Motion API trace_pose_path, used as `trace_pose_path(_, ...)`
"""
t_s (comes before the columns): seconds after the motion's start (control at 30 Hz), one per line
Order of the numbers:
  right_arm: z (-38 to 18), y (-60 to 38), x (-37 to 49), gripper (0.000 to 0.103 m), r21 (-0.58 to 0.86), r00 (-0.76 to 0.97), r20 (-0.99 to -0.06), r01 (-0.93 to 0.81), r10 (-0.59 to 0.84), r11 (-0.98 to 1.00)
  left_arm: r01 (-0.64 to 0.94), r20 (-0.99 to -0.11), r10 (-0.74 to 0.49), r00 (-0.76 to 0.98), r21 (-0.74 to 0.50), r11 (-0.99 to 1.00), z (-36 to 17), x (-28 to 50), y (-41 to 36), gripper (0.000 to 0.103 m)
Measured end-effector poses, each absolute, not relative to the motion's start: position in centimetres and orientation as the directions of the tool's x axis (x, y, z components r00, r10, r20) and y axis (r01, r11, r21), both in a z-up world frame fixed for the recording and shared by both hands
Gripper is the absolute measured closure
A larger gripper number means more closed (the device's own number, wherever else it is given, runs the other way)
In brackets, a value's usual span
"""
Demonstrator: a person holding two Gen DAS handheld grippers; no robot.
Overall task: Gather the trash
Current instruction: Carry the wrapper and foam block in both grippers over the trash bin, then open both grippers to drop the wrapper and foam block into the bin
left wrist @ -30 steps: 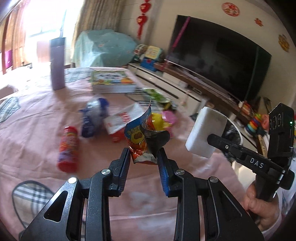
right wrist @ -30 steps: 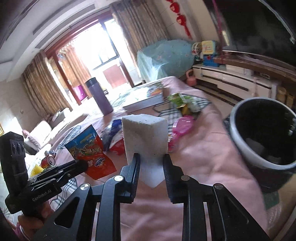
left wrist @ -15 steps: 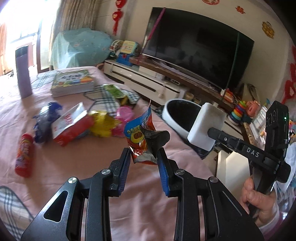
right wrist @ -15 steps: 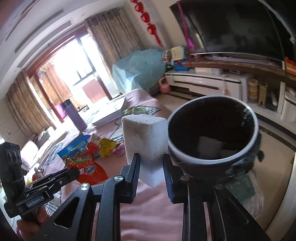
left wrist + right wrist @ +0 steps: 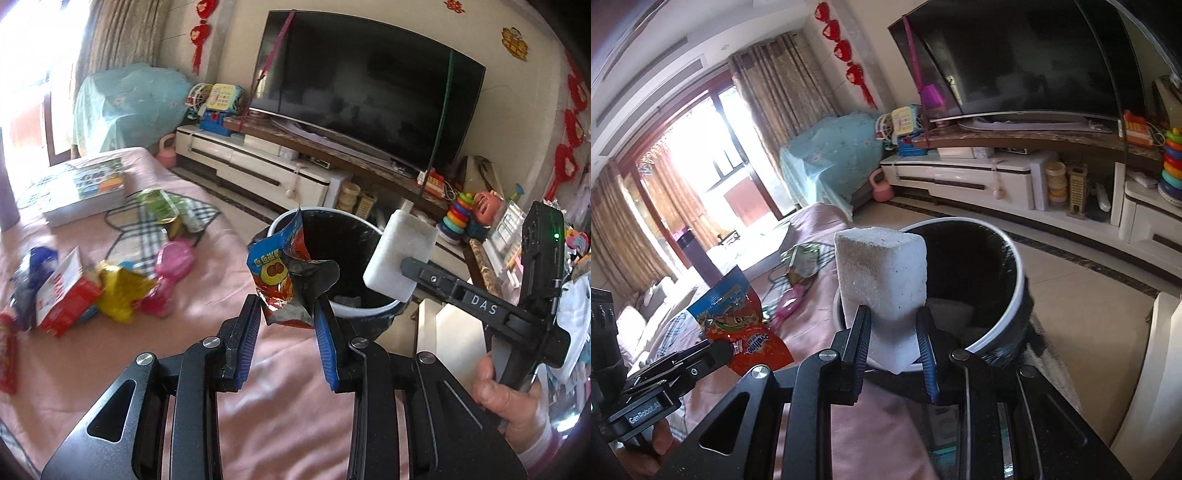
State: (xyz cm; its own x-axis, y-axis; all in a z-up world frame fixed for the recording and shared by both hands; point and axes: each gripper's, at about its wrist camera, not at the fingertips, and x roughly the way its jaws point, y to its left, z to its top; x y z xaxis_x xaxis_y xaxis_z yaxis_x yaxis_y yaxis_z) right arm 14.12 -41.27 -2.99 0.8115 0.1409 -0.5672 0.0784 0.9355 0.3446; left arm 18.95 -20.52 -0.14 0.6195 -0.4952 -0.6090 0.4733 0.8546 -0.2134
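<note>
My left gripper (image 5: 288, 314) is shut on a crumpled red and blue snack wrapper (image 5: 286, 280), held above the pink tablecloth just short of the black trash bin (image 5: 343, 236). My right gripper (image 5: 892, 325) is shut on a white foam block (image 5: 882, 275) and holds it over the near rim of the bin (image 5: 1015, 295). The block also shows in the left wrist view (image 5: 400, 254), above the bin's right rim. The wrapper also shows in the right wrist view (image 5: 742, 325), at the left.
More trash lies on the pink tablecloth (image 5: 207, 295): a red and white box (image 5: 66, 291), a yellow wrapper (image 5: 118, 291), a pink item (image 5: 173, 262), green packets (image 5: 166, 206). A book (image 5: 85, 192) lies further back. A TV cabinet (image 5: 979, 177) stands beyond the bin.
Both grippers have swung right from over the table toward the bin, keeping their loads. The foam block now hangs over the bin's rim and the wrapper is close to it.
</note>
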Motion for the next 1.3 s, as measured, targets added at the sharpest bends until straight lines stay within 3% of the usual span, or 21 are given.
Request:
trace_pose_path(0.83, -4.3, -45.4, 18.0, 0.072, 0.316, 0.757, -0.645, 0.135, 0.107, 0.939, 0.504, -0.675, -0.496, 0.547, -0.208, 0.838, -2.1, 24.8, -27.5, 0.074)
trace_pose_path(0.97, -4.5, -45.8, 18.9, 0.07, 0.308, 0.743, -0.662, 0.146, 0.101, 0.94, 0.508, -0.696, -0.491, 0.524, -0.206, 0.836, -2.6, 25.5, -28.1, 0.067)
trace_pose_path(1.07, -4.7, -46.2, 19.0, 0.061, 0.318, 0.737, -0.667, 0.153, 0.106, 0.936, 0.505, -0.7, -0.485, 0.524, -0.203, 0.839, -2.9, 25.4, -28.1, 0.05)
trace_pose_path(1.13, -4.8, -46.4, 18.9, 0.05, 0.329, 0.739, -0.664, 0.154, 0.112, 0.932, 0.503, -0.698, -0.483, 0.528, -0.201, 0.84, -2.9, 25.1, -27.9, 0.047)
trace_pose_path(1.23, -4.5, -46.4, 18.5, 0.048, 0.335, 0.746, -0.657, 0.158, 0.11, 0.929, 0.5, -0.694, -0.48, 0.536, -0.198, 0.843, -2.8, 24.4, -27.1, 0.045)
trace_pose_path(1.3, -4.4, -46.3, 18.1, 0.042, 0.346, 0.751, -0.65, 0.156, 0.117, 0.925, 0.493, -0.69, -0.474, 0.547, -0.193, 0.849, -2.7, 23.9, -26.4, 0.037)
